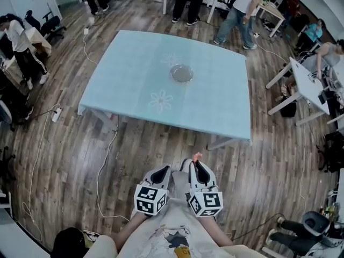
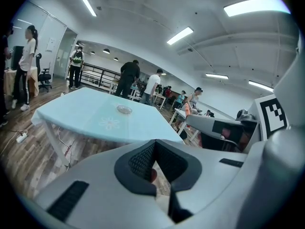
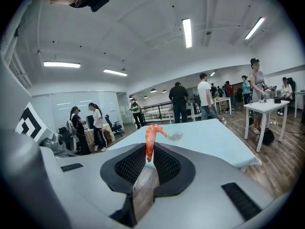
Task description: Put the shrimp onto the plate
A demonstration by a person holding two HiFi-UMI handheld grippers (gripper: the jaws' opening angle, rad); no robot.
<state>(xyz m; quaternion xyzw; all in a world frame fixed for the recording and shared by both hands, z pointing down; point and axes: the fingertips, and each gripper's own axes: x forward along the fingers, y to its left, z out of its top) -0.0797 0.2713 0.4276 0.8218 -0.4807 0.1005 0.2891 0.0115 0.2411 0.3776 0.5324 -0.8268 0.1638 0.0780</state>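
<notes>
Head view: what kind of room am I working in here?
Probably an open-plan office or lab workspace: white desks, office chairs and long ceiling strip lights over a wood-plank floor.

Smooth glossy table [image 1: 215, 101], clear glass plate [image 1: 181, 73], wood-plank floor [image 1: 80, 160] with slight sheen

Bright even light from ceiling strip lights [image 3: 187, 31], fisheye-warped edges, dark vignetted corners.

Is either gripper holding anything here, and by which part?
The right gripper clamps the shrimp by its lower end; its curled end sticks up free. The left gripper is shut on nothing.
</notes>
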